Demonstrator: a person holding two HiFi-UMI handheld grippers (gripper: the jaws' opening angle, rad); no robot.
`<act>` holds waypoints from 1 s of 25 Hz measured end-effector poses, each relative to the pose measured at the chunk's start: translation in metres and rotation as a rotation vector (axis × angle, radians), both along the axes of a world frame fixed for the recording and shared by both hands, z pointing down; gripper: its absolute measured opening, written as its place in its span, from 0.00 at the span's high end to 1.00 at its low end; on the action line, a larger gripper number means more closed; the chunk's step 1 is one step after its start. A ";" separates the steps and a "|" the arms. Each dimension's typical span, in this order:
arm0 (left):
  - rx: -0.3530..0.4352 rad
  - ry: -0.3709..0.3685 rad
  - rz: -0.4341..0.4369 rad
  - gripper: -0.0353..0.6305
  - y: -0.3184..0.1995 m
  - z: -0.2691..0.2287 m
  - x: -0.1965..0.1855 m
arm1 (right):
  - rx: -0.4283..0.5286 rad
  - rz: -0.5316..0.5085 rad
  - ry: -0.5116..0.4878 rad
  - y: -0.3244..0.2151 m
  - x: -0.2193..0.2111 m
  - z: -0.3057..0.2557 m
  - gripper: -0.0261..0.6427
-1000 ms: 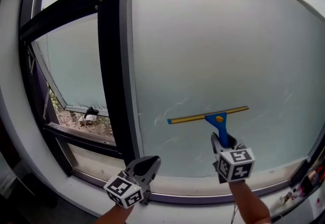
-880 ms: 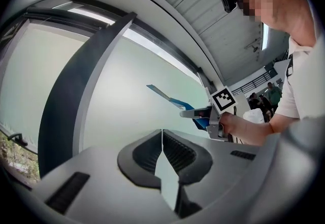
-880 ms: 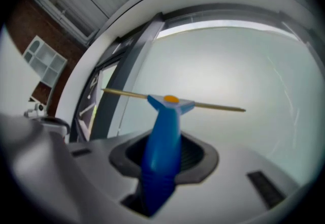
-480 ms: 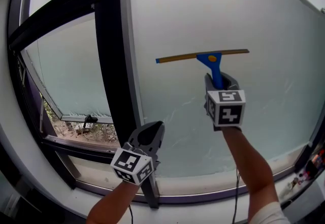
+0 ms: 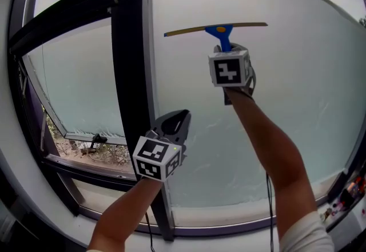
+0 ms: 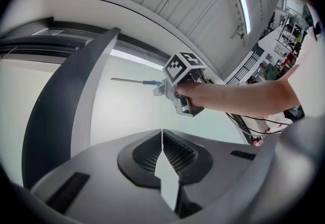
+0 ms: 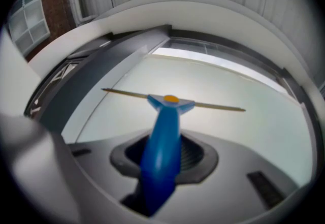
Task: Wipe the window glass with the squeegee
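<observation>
My right hand-held gripper is clamped on the blue handle of the squeegee. The handle runs straight up between the jaws, so the long blade lies crosswise, nearly level, high on the window glass. I grip it low on the handle, which I judge gives reach toward the top of the pane with my arm stretched up, and lets the wrist set the blade's angle. From the right gripper view the blade looks to be right at the glass, though I cannot tell for sure that its edge is pressed on. Holding it level near the top suits a downward pull, since water would then run ahead of the blade rather than over wiped glass. Faint streaks show lower down, so I reckon most of the pane is not yet done. My left hand-held gripper has its jaws pressed together on nothing and hangs low, beside the dark frame post. There it is clear of the blade's path and idle, since this job needs one tool only.
</observation>
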State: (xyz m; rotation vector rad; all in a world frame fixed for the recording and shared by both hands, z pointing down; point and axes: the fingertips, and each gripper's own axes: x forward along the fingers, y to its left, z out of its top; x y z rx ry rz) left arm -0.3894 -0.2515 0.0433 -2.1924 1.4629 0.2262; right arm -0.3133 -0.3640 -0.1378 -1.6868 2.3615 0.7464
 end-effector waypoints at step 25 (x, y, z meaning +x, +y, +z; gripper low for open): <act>0.016 -0.026 -0.030 0.90 -0.011 -0.033 -0.033 | 0.009 0.089 -0.148 -0.021 -0.056 -0.134 0.77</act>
